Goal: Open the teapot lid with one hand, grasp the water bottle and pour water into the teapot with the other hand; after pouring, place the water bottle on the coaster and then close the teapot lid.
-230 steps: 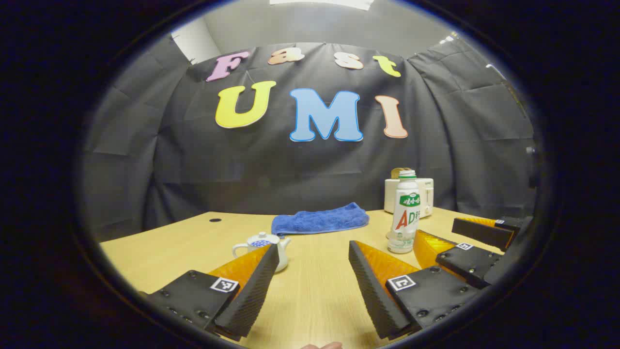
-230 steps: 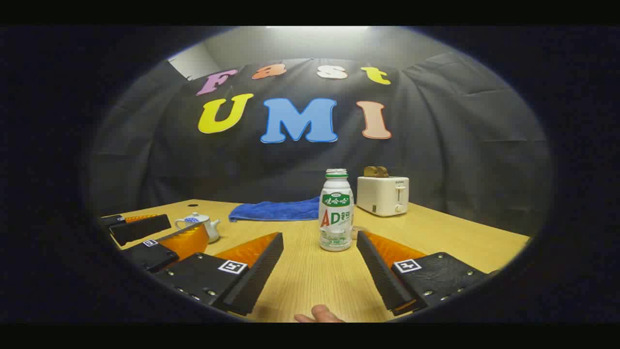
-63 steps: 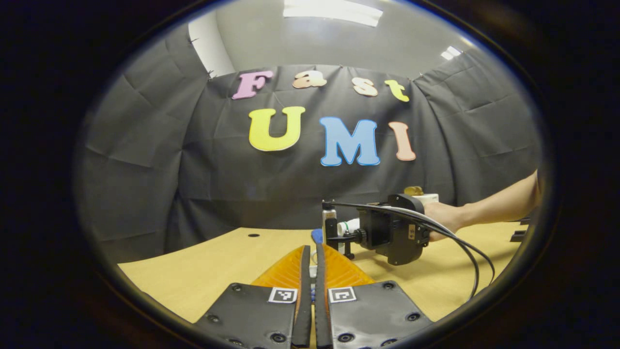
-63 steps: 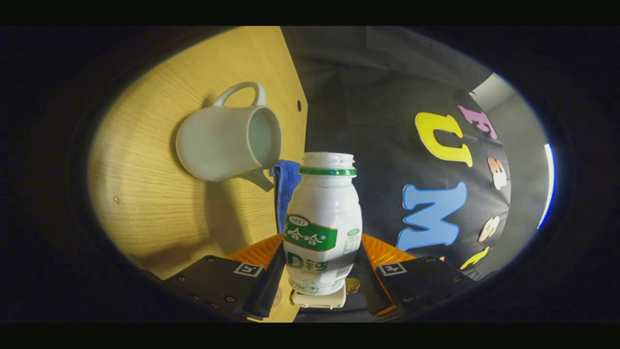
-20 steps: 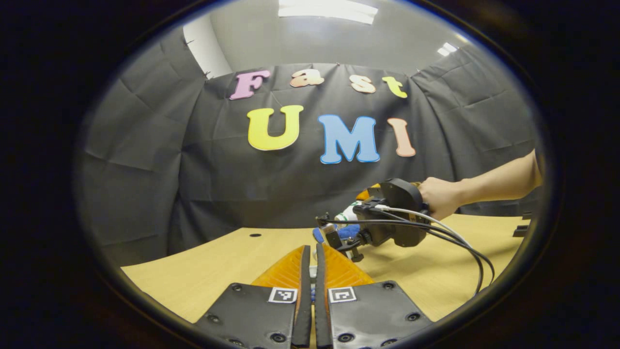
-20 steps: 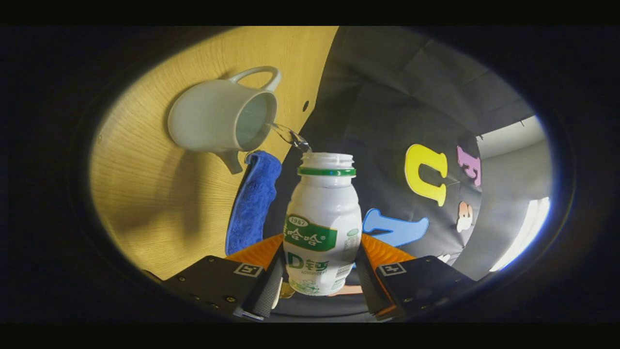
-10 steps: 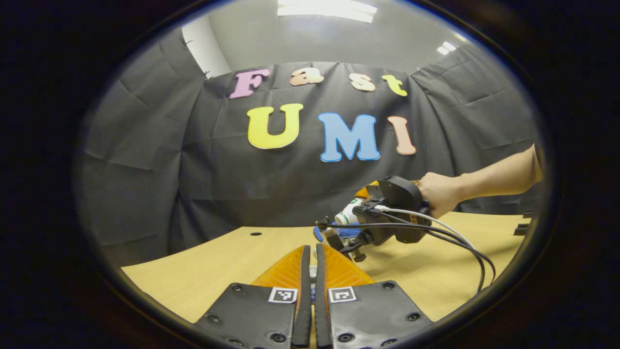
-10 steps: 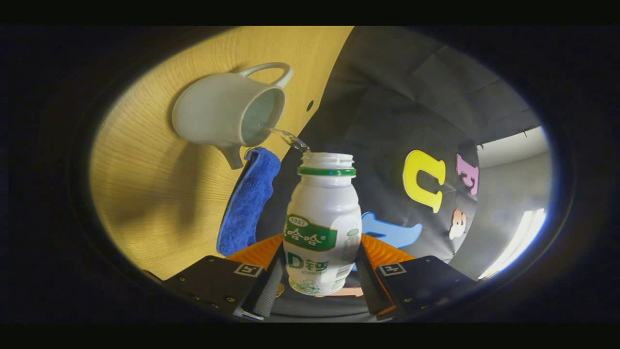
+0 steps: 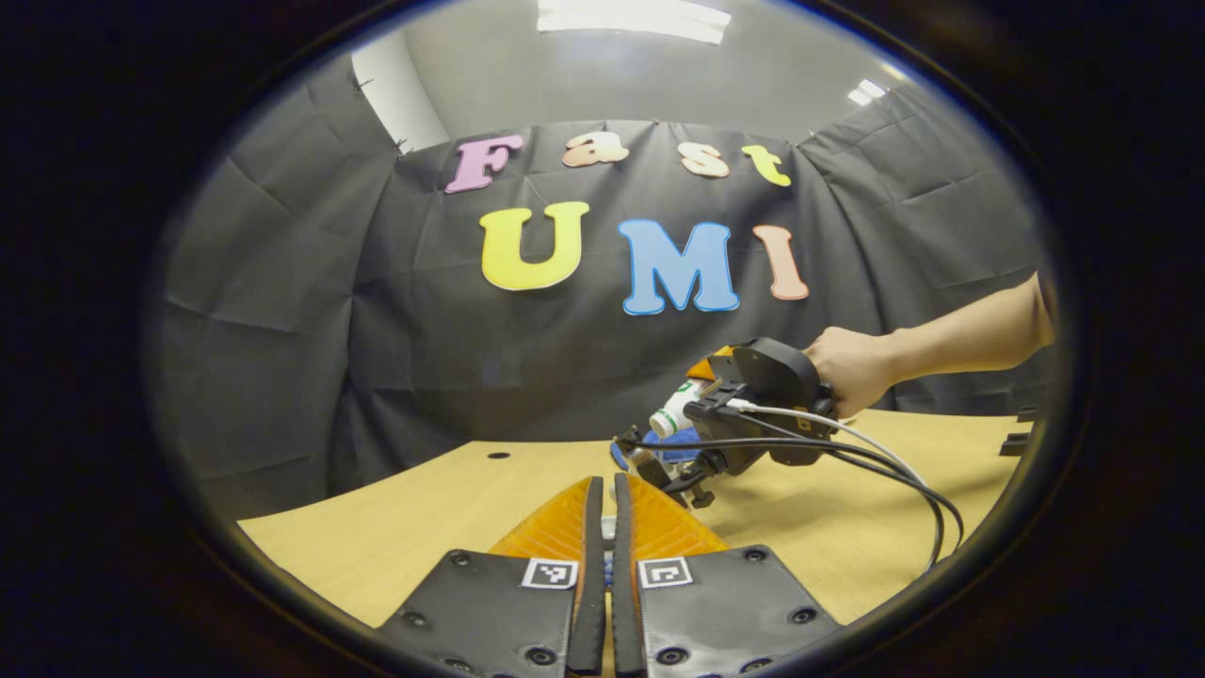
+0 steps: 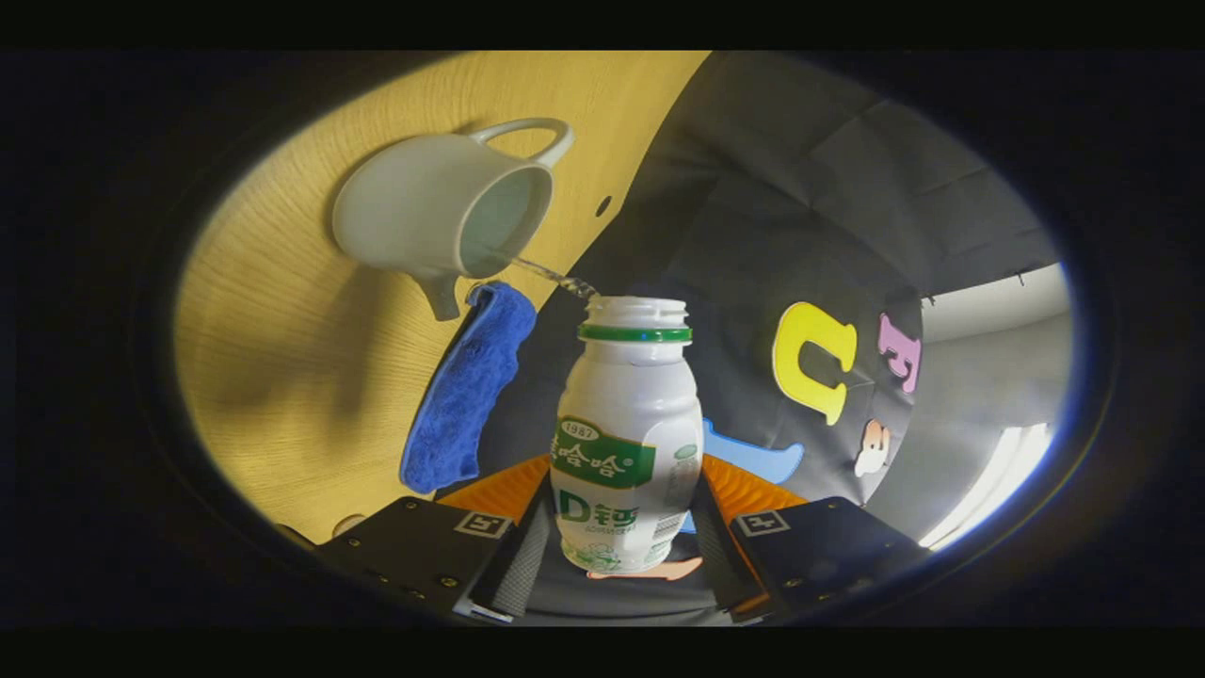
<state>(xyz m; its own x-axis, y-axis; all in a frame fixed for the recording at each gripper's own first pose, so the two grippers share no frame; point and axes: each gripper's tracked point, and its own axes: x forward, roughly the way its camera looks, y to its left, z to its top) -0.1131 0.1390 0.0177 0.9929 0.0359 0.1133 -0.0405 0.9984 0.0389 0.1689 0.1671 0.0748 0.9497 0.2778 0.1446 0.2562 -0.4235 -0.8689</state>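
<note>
Your right gripper [image 10: 617, 546] is clamped on the water bottle [image 10: 626, 443], both fingers pressing its lower body from either side, just below the label. The bottle is uncapped and tipped over toward the teapot [image 10: 438, 218], and a thin stream of water [image 10: 551, 275] runs from the bottle's mouth into the teapot's open top. The teapot stands lidless on the wooden bench [image 10: 282, 377], its handle pointing away from the bottle and its spout toward the blue towel [image 10: 461, 391], which lies on the bench just beside it.

In the left gripper view, your left gripper [image 9: 603, 527] is closed, its two fingers drawn almost together with only a narrow slit between them. Something small and pale shows in that slit, but what it is, and whether the fingers press on it, cannot be told. Farther off over the bench, your right hand [image 9: 852, 369] holds the other gripper tilted down, with the bottle's white neck poking out ahead of it and cables trailing from its body.
</note>
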